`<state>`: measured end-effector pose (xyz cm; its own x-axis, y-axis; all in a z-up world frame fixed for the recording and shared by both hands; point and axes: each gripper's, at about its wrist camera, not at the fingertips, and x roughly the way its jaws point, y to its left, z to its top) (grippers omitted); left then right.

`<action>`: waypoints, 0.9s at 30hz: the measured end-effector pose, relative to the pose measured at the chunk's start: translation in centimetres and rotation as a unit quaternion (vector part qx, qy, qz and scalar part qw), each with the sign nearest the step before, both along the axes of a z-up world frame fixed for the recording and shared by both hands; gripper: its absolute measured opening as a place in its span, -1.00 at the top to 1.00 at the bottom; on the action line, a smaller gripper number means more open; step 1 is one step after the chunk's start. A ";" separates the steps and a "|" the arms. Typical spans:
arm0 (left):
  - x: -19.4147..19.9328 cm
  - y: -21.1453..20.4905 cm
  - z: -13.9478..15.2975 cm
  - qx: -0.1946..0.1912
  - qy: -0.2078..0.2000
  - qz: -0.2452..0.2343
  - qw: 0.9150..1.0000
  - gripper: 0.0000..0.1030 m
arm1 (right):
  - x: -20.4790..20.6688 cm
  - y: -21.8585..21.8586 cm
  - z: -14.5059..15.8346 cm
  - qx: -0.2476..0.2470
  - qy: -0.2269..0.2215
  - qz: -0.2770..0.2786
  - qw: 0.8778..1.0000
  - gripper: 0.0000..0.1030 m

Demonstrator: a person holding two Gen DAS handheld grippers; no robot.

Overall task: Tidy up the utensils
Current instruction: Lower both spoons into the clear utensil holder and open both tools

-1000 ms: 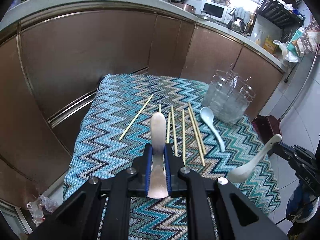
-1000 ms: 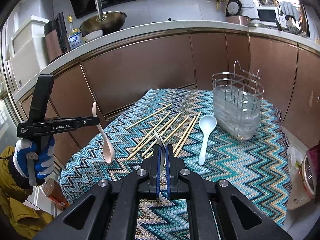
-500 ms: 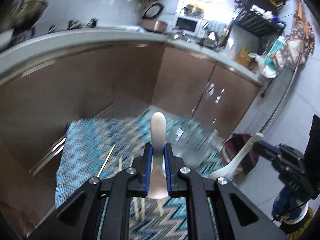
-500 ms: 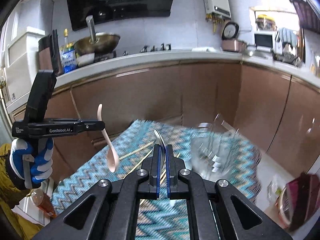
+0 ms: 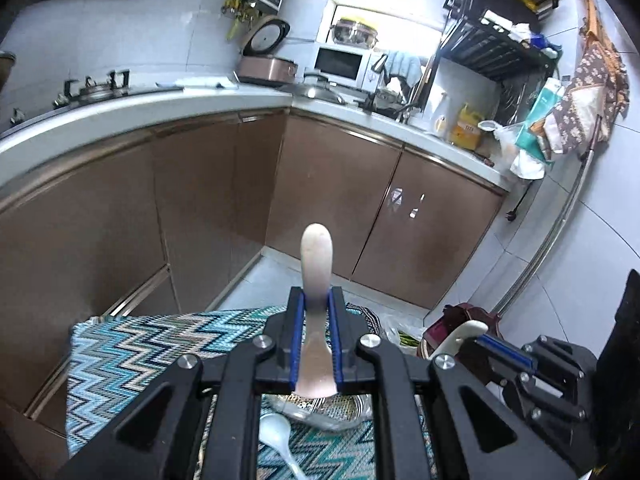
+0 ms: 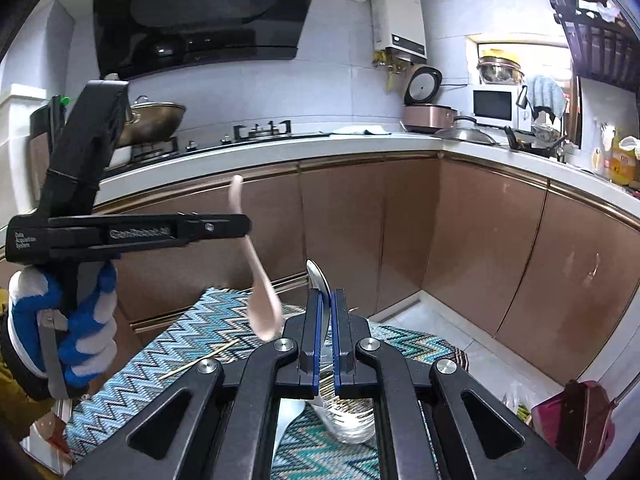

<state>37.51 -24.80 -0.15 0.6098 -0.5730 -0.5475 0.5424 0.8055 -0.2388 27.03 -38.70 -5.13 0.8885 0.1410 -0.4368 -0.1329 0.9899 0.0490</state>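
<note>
My left gripper (image 5: pixel 316 300) is shut on a beige spoon (image 5: pixel 316 256), handle end pointing forward; from the right wrist view it (image 6: pixel 240 228) holds that spoon (image 6: pixel 262 304) bowl down above the table. My right gripper (image 6: pixel 326 300) is shut on a white spoon (image 6: pixel 318 280), also seen in the left wrist view (image 5: pixel 460 334). The clear utensil holder (image 6: pixel 352 424) with a wire rack sits directly below both grippers, mostly hidden (image 5: pixel 320 412). A pale blue spoon (image 5: pixel 276 432) lies on the zigzag cloth (image 5: pixel 132 352).
A chopstick (image 6: pixel 196 362) lies on the cloth to the left. Brown cabinets (image 6: pixel 400 232) and a white counter (image 5: pixel 120 112) surround the table. A dark red bin (image 6: pixel 576 416) stands on the floor at right.
Both grippers have risen and tilted up, moving over the utensil holder with their spoons. The table and chopsticks have dropped to the bottom of both views.
</note>
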 end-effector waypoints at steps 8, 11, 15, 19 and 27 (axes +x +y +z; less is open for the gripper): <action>2.8 -3.1 -6.1 0.023 0.020 0.005 1.000 0.78 | 3.1 -1.5 -5.0 0.002 0.034 -0.022 0.999 0.91; 3.5 -3.4 -8.0 0.026 0.033 0.003 0.999 0.78 | 3.8 -1.7 -7.2 0.003 0.053 -0.028 0.998 0.91; 3.7 -3.5 -9.6 0.034 0.034 0.004 0.999 0.74 | 3.9 -1.8 -9.3 0.013 0.072 -0.030 0.997 0.89; 3.2 -3.1 -9.6 0.032 0.030 0.003 0.999 0.29 | 3.7 -1.7 -10.2 0.017 0.082 -0.034 0.996 0.81; -1.0 0.5 -6.7 0.004 -0.014 0.027 1.000 0.13 | 1.0 -2.1 -9.2 0.030 0.060 -0.052 0.996 0.48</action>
<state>36.53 -24.34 -6.87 0.6545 -0.5346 -0.5346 0.5051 0.8353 -0.2171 28.02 -40.85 -14.37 0.8413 0.0806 -0.5345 -0.0198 0.9927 0.1186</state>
